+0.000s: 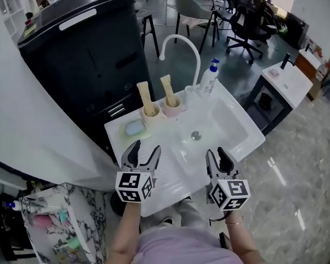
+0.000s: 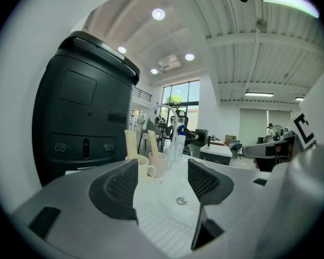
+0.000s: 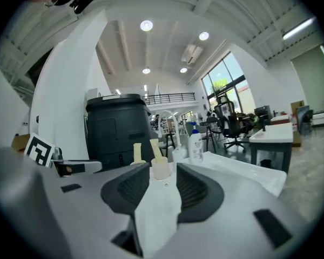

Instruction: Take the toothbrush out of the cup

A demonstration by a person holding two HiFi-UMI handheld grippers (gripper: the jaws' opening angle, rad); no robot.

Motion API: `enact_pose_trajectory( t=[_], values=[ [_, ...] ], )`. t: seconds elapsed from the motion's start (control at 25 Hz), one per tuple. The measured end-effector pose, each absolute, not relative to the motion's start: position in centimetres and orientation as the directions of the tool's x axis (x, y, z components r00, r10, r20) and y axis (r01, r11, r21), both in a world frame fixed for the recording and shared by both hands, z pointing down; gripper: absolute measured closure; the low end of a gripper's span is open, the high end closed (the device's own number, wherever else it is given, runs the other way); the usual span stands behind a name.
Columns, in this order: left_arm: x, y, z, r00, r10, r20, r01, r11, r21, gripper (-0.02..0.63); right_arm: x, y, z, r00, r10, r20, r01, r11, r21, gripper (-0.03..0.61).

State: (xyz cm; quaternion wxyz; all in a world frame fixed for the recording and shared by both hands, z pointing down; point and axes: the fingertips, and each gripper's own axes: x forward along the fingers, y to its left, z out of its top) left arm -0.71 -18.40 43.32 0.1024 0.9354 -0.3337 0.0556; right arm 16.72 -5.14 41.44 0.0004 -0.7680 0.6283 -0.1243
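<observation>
toothbrush: beige handle, leans in the pink cup at the back of the sink deck. a second one stands in the cream cup. can't tell which one the task means.
soap: blue bar on the deck, left of the cream cup, out of my way.
left gripper: jaws wide apart, nothing between them. hovers over the sink's near edge, well apart from the cups. i judge it's on standby.
cups: side by side. handles stick up above the rims, so there's room to pinch.
faucet, bottle: just behind the pink cup, may crowd a reach from above.
right gripper: jaws partly open, empty, pink cup lined up in the gap ahead. i judge this one reaches.
step: reach not begun.
</observation>
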Motion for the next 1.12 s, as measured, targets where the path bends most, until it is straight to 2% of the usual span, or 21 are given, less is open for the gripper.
enact_pose_trajectory(
  t=[0.44,1.12],
  values=[
    [0.3,-22.0,43.9,0.609,-0.764,0.212,-0.793,-0.589,0.156,0.333,18.7,-14.0,42.5,-0.098,-0.970,0.224,-0.979,0.053,-0.196,0.433],
    [3.1,-32.0,43.7,0.581,-0.785,0.213,-0.813,-0.573,0.106,0.341,17.4,-21.2,44.9,-0.251,-0.933,0.256,-0.953,0.192,-0.234,0.439]
  ],
)
